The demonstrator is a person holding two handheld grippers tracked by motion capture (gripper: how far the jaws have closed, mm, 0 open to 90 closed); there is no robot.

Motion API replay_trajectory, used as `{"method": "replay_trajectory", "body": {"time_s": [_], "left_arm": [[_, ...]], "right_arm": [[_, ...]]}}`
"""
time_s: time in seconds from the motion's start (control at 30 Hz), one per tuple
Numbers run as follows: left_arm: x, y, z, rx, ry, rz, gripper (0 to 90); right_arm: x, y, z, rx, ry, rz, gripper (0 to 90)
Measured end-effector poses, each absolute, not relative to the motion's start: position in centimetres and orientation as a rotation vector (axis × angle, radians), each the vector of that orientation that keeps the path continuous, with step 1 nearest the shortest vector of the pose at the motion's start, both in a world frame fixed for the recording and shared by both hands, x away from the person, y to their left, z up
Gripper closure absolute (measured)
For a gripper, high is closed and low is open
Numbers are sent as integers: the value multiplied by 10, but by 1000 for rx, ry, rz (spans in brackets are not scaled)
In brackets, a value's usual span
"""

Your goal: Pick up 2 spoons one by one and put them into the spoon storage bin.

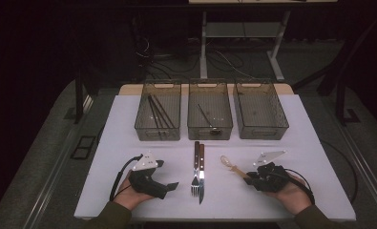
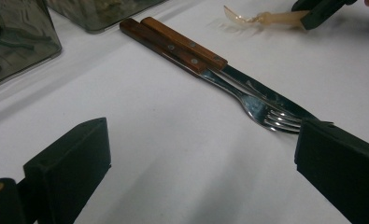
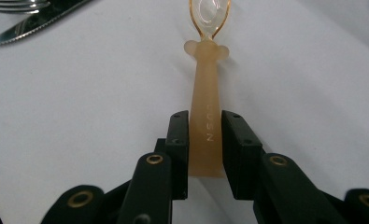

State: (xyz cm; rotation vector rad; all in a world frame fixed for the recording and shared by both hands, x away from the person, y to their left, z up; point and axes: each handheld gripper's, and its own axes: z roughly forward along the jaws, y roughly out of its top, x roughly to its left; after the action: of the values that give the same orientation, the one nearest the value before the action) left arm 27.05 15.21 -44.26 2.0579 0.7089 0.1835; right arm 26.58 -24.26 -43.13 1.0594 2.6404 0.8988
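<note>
We have the small amber plastic spoon (image 3: pixel 205 112) lying flat on the white table (image 1: pixel 129 143), at about four o'clock from the middle bin (image 1: pixel 210 117), bowl pointing away from us. It looks light, stiff and a little slick, so we judge the flat handle end the best place to take hold. Our right gripper (image 3: pixel 205 140) pinches exactly there, jaws pressed on both handle edges. At nine o'clock from the spoon lie the fork (image 1: pixel 194 167) and knife (image 1: pixel 201 169); our left gripper (image 1: pixel 169 187) rests beyond them, jaws spread and empty.
</note>
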Motion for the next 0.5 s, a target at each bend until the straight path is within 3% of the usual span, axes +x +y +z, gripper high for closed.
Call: {"method": "replay_trajectory", "body": {"time_s": [0.5], "left_arm": [[275,155,-444,2065,693,193,22]], "right_arm": [[269,-248,-423,1054,2613,947,732]]}}
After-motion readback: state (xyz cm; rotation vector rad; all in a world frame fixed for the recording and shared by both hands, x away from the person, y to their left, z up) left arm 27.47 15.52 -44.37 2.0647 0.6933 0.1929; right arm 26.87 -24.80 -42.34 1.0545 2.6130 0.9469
